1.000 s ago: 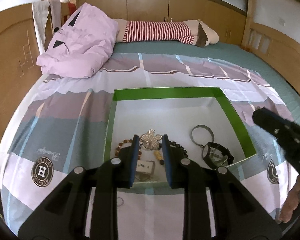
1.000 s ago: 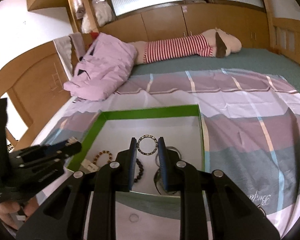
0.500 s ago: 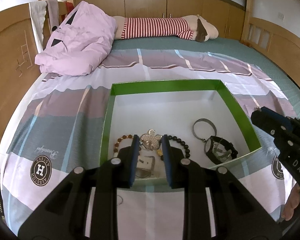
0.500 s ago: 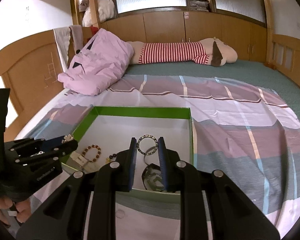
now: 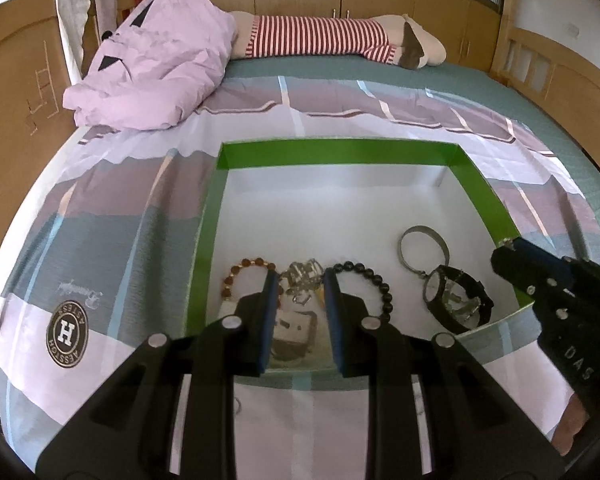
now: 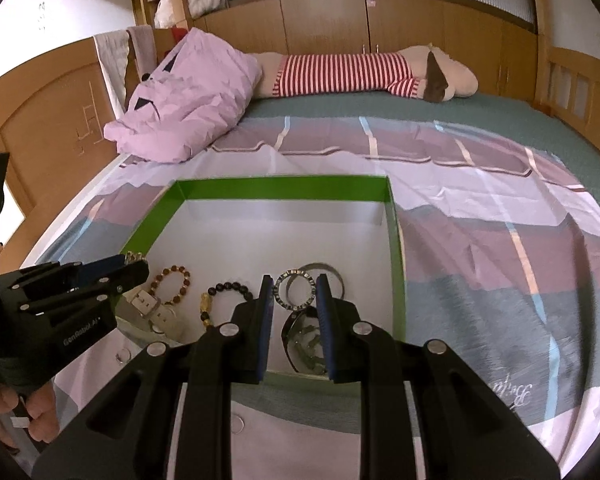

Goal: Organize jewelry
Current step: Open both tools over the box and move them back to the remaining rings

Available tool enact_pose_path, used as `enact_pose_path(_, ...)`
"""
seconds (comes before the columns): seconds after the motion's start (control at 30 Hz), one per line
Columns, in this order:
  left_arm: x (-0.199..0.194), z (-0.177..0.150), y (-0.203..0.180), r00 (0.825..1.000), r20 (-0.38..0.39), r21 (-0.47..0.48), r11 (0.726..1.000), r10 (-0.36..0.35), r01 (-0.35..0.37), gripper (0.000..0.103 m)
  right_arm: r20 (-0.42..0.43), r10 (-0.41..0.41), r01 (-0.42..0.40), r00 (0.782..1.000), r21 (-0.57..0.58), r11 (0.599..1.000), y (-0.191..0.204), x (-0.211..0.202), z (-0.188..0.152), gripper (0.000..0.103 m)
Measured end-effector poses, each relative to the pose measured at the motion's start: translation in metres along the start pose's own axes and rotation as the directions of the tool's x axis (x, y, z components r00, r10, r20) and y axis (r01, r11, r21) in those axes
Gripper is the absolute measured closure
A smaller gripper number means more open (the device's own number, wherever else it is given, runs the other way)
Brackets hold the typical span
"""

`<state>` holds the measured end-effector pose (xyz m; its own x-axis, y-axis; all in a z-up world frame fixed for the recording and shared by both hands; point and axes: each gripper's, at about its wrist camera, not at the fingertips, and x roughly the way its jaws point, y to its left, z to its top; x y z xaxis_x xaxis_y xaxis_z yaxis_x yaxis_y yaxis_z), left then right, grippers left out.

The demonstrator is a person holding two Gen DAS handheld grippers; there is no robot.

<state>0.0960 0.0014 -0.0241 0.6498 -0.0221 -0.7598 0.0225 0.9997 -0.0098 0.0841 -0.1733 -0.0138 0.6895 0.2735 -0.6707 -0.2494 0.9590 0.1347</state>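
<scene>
A green-walled box (image 5: pixel 340 152) with a white floor lies on the bed, also in the right wrist view (image 6: pixel 284 188). My left gripper (image 5: pixel 299 280) is shut on a silver flower-shaped brooch (image 5: pixel 302 274) and holds it over the box's near part. My right gripper (image 6: pixel 294 285) is shut on a studded ring bangle (image 6: pixel 294 290) over the box's right side. In the box lie an amber bead bracelet (image 5: pixel 236 274), a black bead bracelet (image 5: pixel 374 278), a plain metal bangle (image 5: pixel 422 244), a black watch (image 5: pixel 456 300) and a white-strapped watch (image 5: pixel 290 330).
A small thin ring (image 6: pixel 123 357) lies on the bedsheet in front of the box. A pink crumpled duvet (image 5: pixel 156 60) and a striped plush toy (image 5: pixel 332 38) lie at the bed's far end. Wooden bed walls (image 5: pixel 16 92) stand on both sides.
Both grippers have lowered and moved forward over the box, each with its piece still held. The brooch now hangs closer to the box floor.
</scene>
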Motion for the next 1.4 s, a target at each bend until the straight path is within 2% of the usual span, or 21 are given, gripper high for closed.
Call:
enact_pose_path(0.13,0.002,-0.001,-0.004,1.0,-0.005,0.007,1.0,-0.005,0.005,0.079,-0.026,0.007,-0.006,1.0,0.016,1.0,-0.002,0.005,-0.002,0.081)
enact_pose_path(0.17,0.001,-0.001,-0.004,1.0,-0.004,0.009,1.0,-0.005,0.005,0.078,-0.025,0.007,-0.007,1.0,0.021,1.0,-0.002,0.004,-0.002,0.078)
enact_pose_path(0.2,0.001,-0.001,-0.005,1.0,-0.003,0.008,1.0,-0.005,0.005,0.072,-0.025,0.009,-0.008,1.0,0.024,1.0,-0.003,0.004,-0.001,0.072)
enact_pose_path(0.23,0.0,-0.001,-0.005,1.0,-0.002,0.006,1.0,-0.006,0.006,0.063,-0.021,0.013,-0.012,1.0,0.029,1.0,-0.003,0.002,-0.001,0.07)
enact_pose_path(0.27,-0.001,-0.001,-0.005,1.0,0.003,0.002,1.0,-0.006,0.006,0.059,-0.015,0.015,-0.014,1.0,0.031,0.999,-0.003,0.001,-0.001,0.069)
enact_pose_path(0.37,-0.003,-0.002,-0.008,1.0,0.008,0.012,1.0,-0.007,0.007,0.058,-0.007,0.017,-0.016,1.0,0.03,0.999,-0.002,-0.002,0.0,0.061)
enact_pose_path(0.5,-0.011,-0.002,-0.006,1.0,0.002,0.028,1.0,-0.002,0.002,0.055,-0.003,0.022,-0.022,1.0,0.028,0.999,-0.001,-0.006,0.001,0.061)
enact_pose_path(0.57,-0.025,0.0,0.009,1.0,0.014,0.012,1.0,0.019,-0.019,0.051,0.0,0.032,-0.032,0.999,0.032,0.999,-0.002,-0.011,0.001,0.061)
enact_pose_path(0.63,-0.038,0.0,0.032,0.999,0.011,-0.019,0.999,0.037,-0.037,0.051,0.004,0.062,-0.062,0.998,0.044,0.997,-0.004,-0.021,0.002,0.061)
enact_pose_path(0.7,-0.045,-0.005,0.053,0.998,-0.005,-0.043,0.997,0.057,-0.057,0.051,-0.011,0.127,-0.126,0.992,0.052,0.991,-0.004,-0.031,0.001,0.061)
enact_pose_path(0.73,-0.045,-0.012,0.065,0.997,-0.046,-0.047,0.996,0.068,-0.07,0.052,-0.035,0.169,-0.167,0.985,0.048,0.985,-0.001,-0.035,-0.001,0.061)
enact_pose_path(0.8,-0.041,-0.025,0.079,0.993,-0.099,-0.055,0.996,0.069,-0.074,0.054,-0.143,0.263,-0.267,0.954,-0.004,0.964,0.013,-0.034,-0.01,0.061)
enact_pose_path(0.83,-0.038,-0.033,0.084,0.99,-0.121,-0.066,0.995,0.066,-0.074,0.056,-0.194,0.267,-0.279,0.944,-0.039,0.96,0.022,-0.031,-0.016,0.061)
enact_pose_path(0.93,-0.021,-0.054,0.083,0.98,-0.194,-0.055,0.996,0.051,-0.063,0.059,-0.303,0.177,-0.219,0.936,-0.11,0.97,0.037,-0.007,-0.039,0.061)
enact_pose_path(1.0,-0.01,-0.062,0.072,0.978,-0.203,-0.019,0.998,0.05,-0.055,0.059,-0.354,0.092,-0.152,0.931,-0.146,0.978,0.041,0.013,-0.054,0.061)
enact_pose_path(1.07,-0.002,-0.069,0.057,0.978,-0.203,0.026,0.999,0.045,-0.041,0.059,-0.373,0.042,-0.11,0.927,-0.163,0.98,0.042,0.025,-0.06,0.061)
enact_pose_path(1.23,0.019,-0.079,0.037,0.97,-0.237,0.079,0.996,0.05,-0.032,0.059,-0.392,-0.011,-0.065,0.92,-0.18,0.982,0.048,0.049,-0.066,0.061)
enact_pose_path(1.4,0.021,-0.083,0.03,0.97,-0.235,0.1,0.994,0.059,-0.037,0.059,-0.382,-0.009,-0.068,0.924,-0.187,0.98,0.053,0.052,-0.067,0.061)
